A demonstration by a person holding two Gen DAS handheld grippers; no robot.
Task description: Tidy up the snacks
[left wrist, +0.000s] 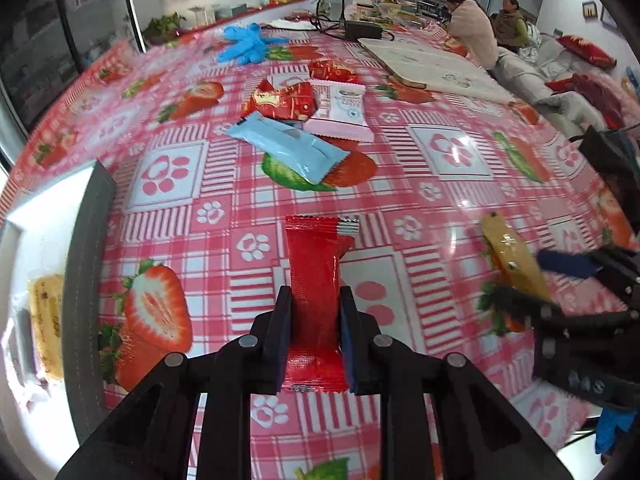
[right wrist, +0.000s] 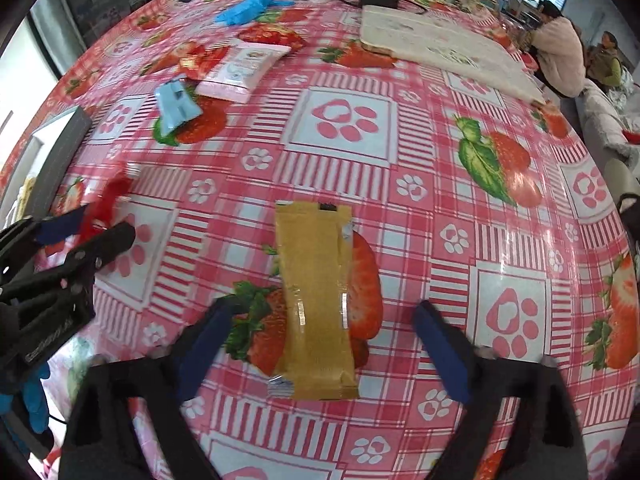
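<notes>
Pinching the red packet (left wrist: 316,276), left gripper (left wrist: 315,308); right gripper (right wrist: 320,344) spread wide around yellow packet (right wrist: 316,300).

The left gripper (left wrist: 315,300) is clamped on a red snack packet (left wrist: 316,276); both fingers press against the packet's long sides, with the packet's far end projecting forward beyond the fingertips. The packet serves as the reference landmark. The right gripper (right wrist: 320,320) is positioned to the right of the red snack packet, at a similar height above the table. Its jaws are spread wide, the two blue-padded fingers (right wrist: 202,344) well apart and touching nothing. In the right wrist view, the left gripper (right wrist: 86,226) appears at the left edge, with the red packet between its fingers.
</notes>
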